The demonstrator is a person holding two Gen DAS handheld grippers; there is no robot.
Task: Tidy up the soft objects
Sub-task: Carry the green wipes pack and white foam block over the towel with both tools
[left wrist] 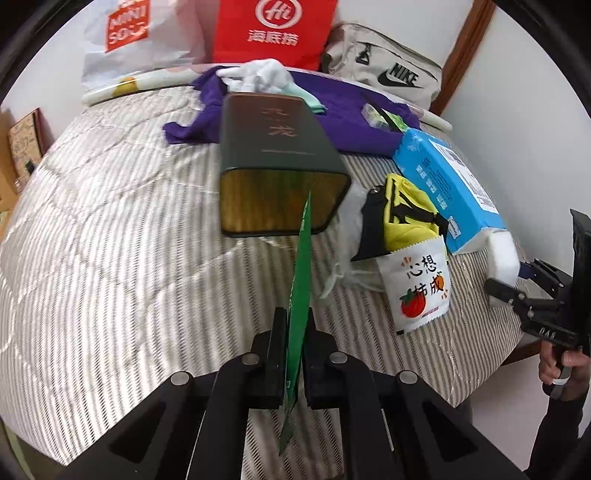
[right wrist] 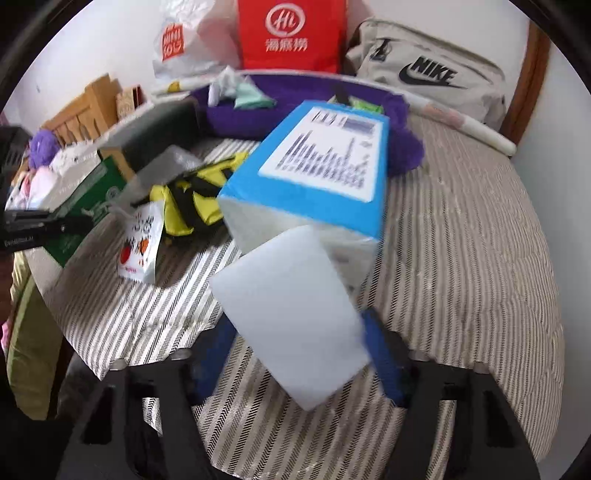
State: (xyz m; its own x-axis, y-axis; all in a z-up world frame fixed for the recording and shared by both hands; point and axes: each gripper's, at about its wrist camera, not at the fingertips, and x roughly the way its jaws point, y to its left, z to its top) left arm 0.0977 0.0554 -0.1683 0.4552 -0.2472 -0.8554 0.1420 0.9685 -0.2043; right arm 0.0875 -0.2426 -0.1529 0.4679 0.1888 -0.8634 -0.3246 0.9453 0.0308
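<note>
My left gripper is shut on a thin green packet, seen edge-on above the striped bed. Just beyond it lies a dark green box. My right gripper is shut on a white sponge block, held between its blue pads over the bed's near edge. The same block shows at the right of the left wrist view. Behind it lie a blue tissue pack, a yellow and black pouch and a white snack sachet. A purple cloth with a white and mint cloth on it lies farther back.
A red paper bag, a white shopping bag and a beige Nike bag stand along the head of the bed. A wall is close on the right. A hand holds the right gripper. Cardboard boxes stand beyond the bed's left side.
</note>
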